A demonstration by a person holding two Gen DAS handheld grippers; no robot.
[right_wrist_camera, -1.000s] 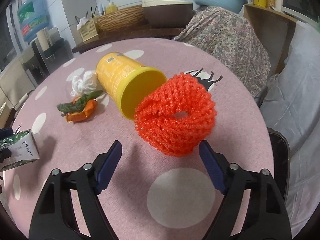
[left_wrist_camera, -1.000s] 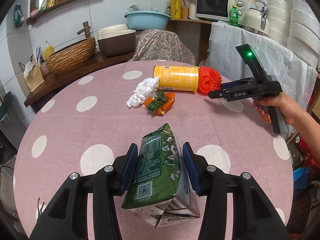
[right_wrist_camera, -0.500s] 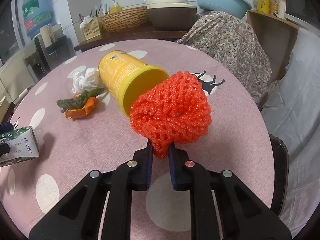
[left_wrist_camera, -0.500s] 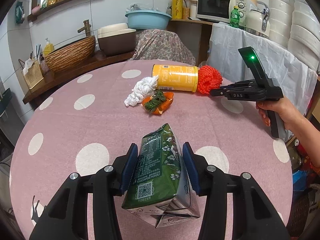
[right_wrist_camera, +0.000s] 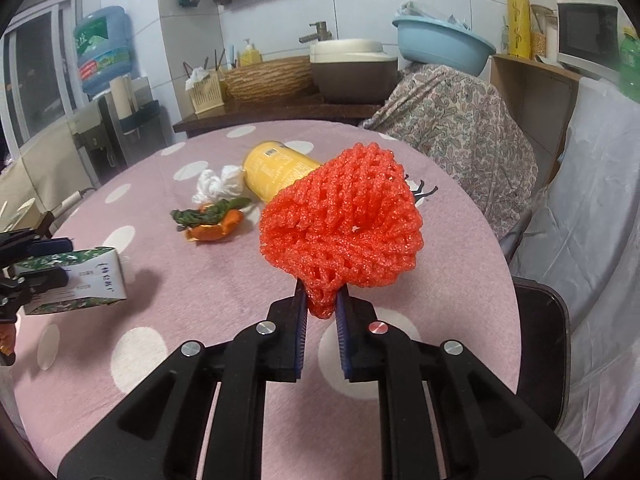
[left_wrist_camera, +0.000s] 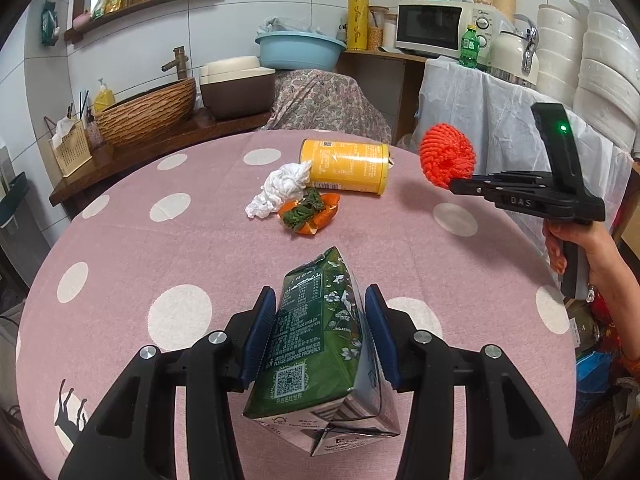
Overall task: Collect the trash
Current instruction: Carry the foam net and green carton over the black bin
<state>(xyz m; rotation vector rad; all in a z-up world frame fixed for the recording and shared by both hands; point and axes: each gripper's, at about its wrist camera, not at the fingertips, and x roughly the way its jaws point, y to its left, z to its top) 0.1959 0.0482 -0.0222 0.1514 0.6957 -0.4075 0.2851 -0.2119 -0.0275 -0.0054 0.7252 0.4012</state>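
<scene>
My left gripper is shut on a green drink carton and holds it above the pink dotted table. The carton also shows in the right wrist view. My right gripper is shut on a red foam fruit net and holds it lifted off the table; the net shows in the left wrist view too. On the table lie a yellow can on its side, a crumpled white tissue and orange peel with green scraps.
A chair draped with paisley cloth stands behind the table. A white-covered cabinet with a microwave is at the right. A dark chair seat sits by the table's right edge. A wooden counter with a basket sink is at the back left.
My right gripper closed on the red foam net and lifted it off the table, away from the yellow can. The left gripper kept holding the carton and rose slightly.
</scene>
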